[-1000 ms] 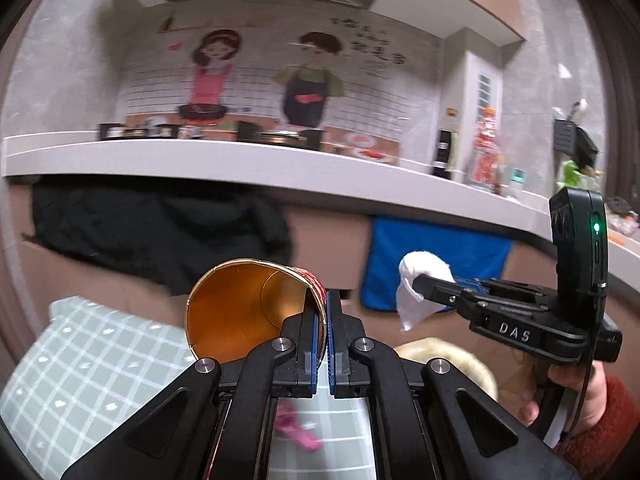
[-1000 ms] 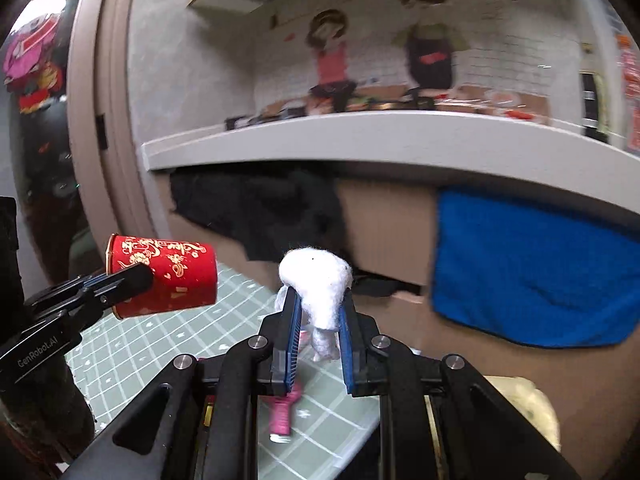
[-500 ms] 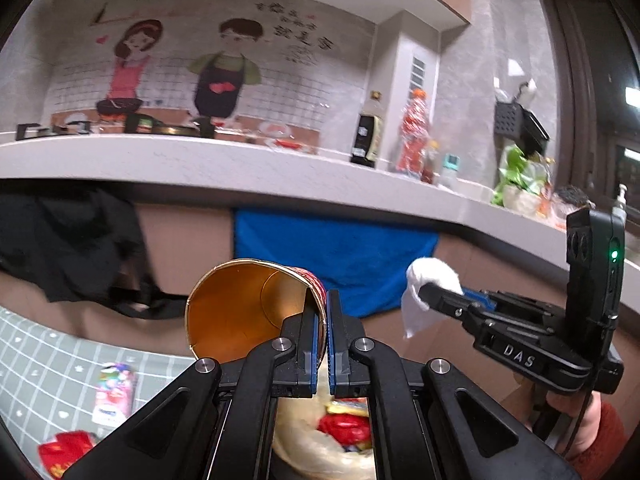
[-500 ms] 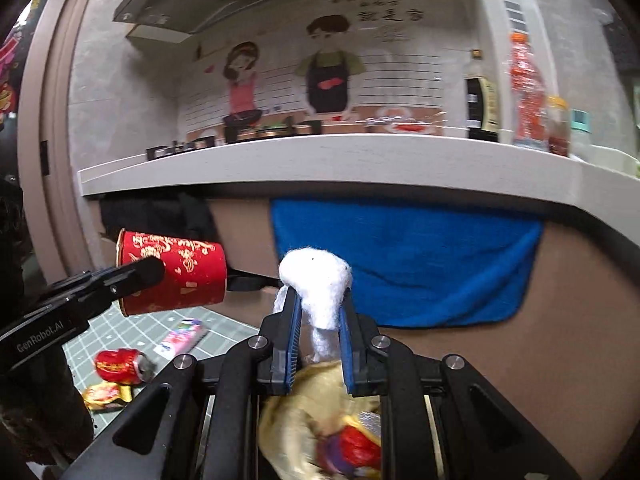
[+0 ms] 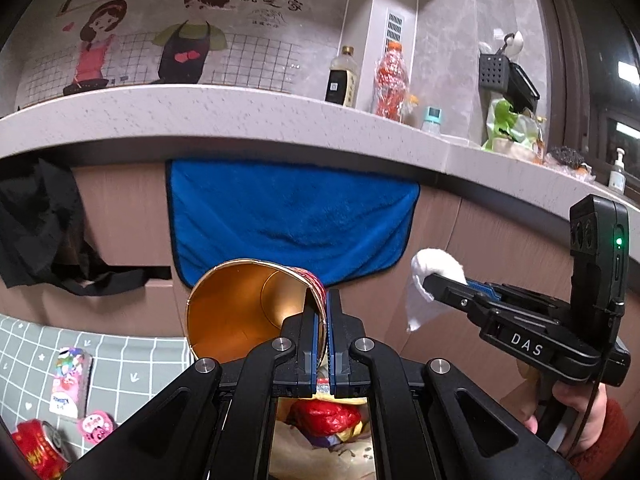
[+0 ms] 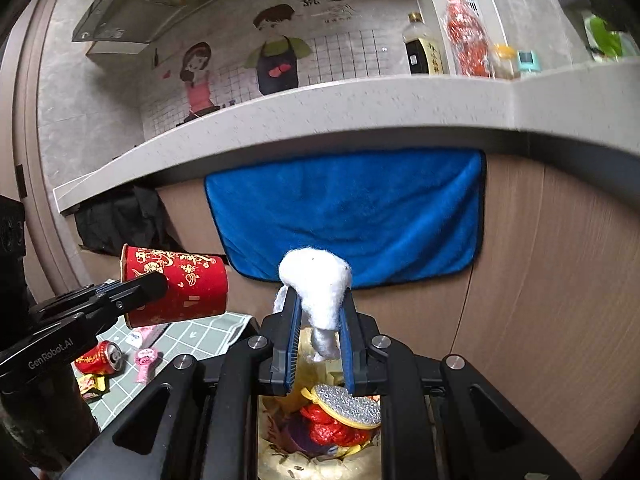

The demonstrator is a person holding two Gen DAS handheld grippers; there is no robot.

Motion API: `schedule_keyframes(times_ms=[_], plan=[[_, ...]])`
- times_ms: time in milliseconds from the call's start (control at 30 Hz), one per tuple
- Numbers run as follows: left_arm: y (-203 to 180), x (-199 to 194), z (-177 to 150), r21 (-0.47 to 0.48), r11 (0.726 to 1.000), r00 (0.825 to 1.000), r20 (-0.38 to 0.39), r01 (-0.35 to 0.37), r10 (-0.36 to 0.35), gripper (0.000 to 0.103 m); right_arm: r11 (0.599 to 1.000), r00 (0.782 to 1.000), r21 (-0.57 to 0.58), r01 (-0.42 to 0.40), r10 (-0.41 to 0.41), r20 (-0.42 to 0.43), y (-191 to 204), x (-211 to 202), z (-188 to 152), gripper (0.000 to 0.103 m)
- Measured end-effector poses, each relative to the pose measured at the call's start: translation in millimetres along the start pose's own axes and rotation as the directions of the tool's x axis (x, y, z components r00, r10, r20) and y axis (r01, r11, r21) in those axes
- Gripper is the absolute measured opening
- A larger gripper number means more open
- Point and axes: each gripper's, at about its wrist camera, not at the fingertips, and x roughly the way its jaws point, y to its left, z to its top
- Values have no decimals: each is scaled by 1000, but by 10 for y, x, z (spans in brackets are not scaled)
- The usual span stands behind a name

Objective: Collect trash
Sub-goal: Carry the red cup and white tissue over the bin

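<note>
Kitchen surroundings frame the scene: a pale counter (image 5: 240,120) runs across the back with a blue towel (image 5: 288,216) hanging below it, and a grey grid-pattern mat (image 6: 192,336) covers the floor at left; on that mat lie a red can (image 6: 98,358) and pink wrappers (image 6: 145,362), well apart from both tools and apparently uncollected trash. The left gripper (image 5: 322,312) is clamped on the rim of a red paper cup (image 5: 240,308), one finger inside and one outside the wall, so the cup hangs sideways with its gold interior facing the camera; pinching the thin rim is likely the only firm hold on so light a shell. The right gripper (image 6: 318,332) is closed on a white tissue wad (image 6: 320,292), which bulges above the pads. Below both sits a trash bag (image 6: 280,452), its mouth open and already holding red and foil litter; both pieces seem poised over it, so release looks like the next step.
</note>
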Motion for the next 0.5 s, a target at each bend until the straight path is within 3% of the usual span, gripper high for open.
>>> schedule_keyframes(times_ms=[500], plan=[[80,444,-265,-36,999,995,-92,23,-27,3,999,997,38,2,1,-78,-149,331,-273,16]])
